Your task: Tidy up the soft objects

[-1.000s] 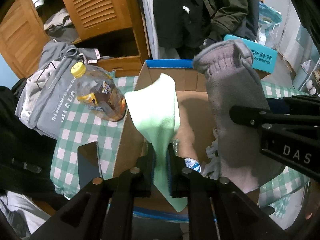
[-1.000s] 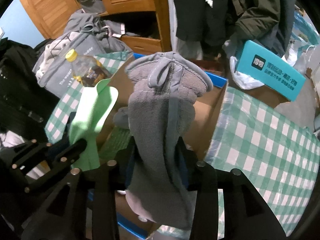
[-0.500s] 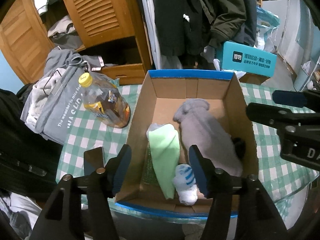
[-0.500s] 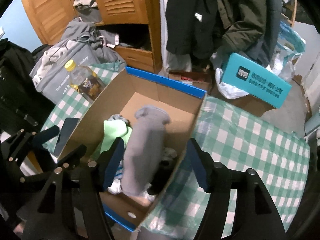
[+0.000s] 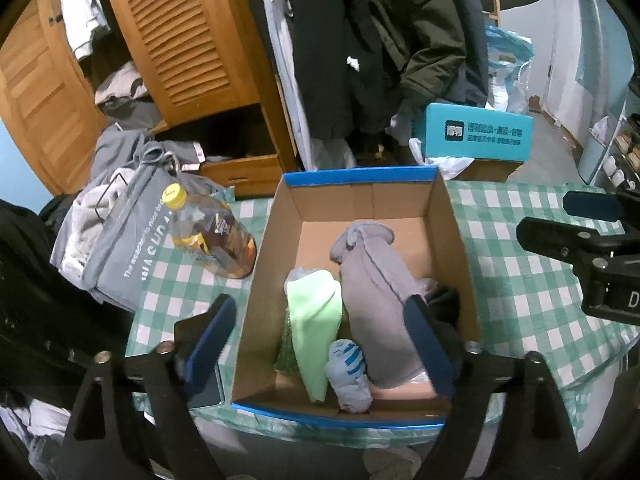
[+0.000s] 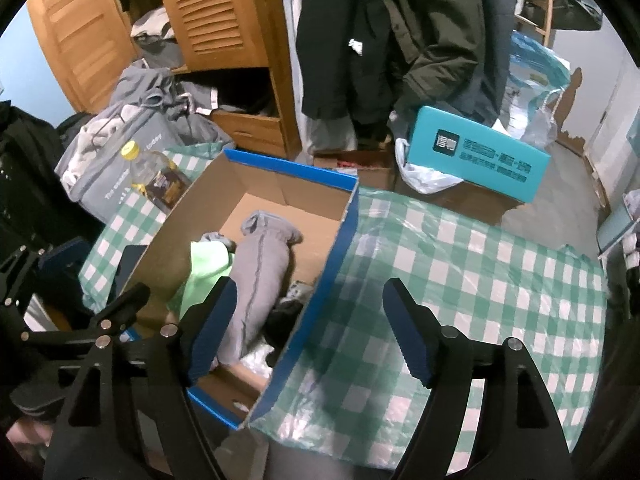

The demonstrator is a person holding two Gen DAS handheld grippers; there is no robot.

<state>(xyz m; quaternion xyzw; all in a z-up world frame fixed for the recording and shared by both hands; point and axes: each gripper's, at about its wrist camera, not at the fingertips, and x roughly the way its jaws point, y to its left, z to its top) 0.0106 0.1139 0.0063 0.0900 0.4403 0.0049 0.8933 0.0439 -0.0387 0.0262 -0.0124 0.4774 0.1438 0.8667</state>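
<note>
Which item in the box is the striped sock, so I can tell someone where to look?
Start at the blue-rimmed cardboard box on the green checked tablecloth. Against its near wall, between the light green cloth and the long grey fleece piece, lies the small sock. Unlike its plain neighbours, it is pale with blue stripes.

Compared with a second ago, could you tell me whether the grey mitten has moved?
Yes. The grey mitten has dropped from the right gripper, whose jaws have just been opening, and now lies inside the cardboard box, beside the green cloth.
</note>
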